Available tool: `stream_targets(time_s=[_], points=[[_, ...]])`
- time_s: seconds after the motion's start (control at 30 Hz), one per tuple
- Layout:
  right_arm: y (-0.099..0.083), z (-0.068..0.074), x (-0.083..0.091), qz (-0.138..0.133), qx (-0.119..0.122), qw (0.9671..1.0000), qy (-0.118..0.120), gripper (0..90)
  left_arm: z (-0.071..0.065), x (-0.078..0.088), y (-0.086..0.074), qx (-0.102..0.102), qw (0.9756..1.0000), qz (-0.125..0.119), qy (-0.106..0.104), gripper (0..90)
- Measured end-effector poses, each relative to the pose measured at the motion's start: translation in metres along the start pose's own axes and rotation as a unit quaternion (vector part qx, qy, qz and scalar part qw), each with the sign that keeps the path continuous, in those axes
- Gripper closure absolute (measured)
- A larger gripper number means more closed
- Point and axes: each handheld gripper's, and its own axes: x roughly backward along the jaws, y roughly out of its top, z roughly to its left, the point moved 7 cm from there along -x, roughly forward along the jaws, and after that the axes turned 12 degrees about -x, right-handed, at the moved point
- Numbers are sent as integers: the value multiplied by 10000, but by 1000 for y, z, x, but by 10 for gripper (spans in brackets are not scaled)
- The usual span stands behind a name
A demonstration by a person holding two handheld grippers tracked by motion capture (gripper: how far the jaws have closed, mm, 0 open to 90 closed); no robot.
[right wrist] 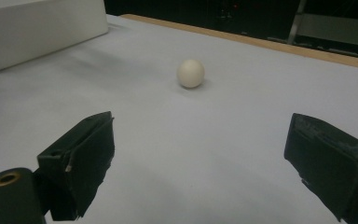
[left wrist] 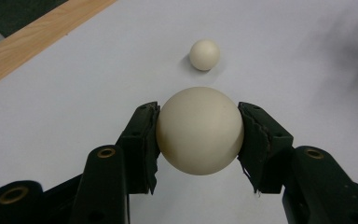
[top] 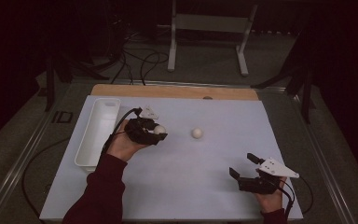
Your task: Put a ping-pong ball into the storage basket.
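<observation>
My left gripper (top: pixel 158 132) (left wrist: pixel 199 133) is shut on a cream ball (left wrist: pixel 199 130) (top: pixel 159 129), both pads pressing its sides just above the white mat (top: pixel 182 186). A second cream ball (top: pixel 196 133) (left wrist: pixel 204 54) (right wrist: pixel 190 73) lies loose on the mat a short way to the right of the held one. Near the front right of the mat my right gripper (top: pixel 242 164) (right wrist: pixel 200 163) stands open with nothing between its jaws, and the loose ball sits well beyond them.
A long white tray (top: pixel 98 130) (right wrist: pixel 37 32) lies along the mat's left side, close to my left hand. The wooden table edge (top: pixel 177 91) (left wrist: pixel 32 37) runs behind the mat. A white metal stand (top: pixel 209 28) and cables sit on the floor beyond.
</observation>
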Motion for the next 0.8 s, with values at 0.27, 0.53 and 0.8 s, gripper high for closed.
stream_targets(time_s=[0.27,0.53,0.8], points=[[0,0,0,9,9,10000,4,81,5,7,-3,64,9999,-52,74,514],[0,0,0,0,0,10000,-1,81,11,14,-5,113,9997,-107,161,514],[0,0,0,1,0,10000,-4,81,16,21,-7,139,9995,-114,242,514]])
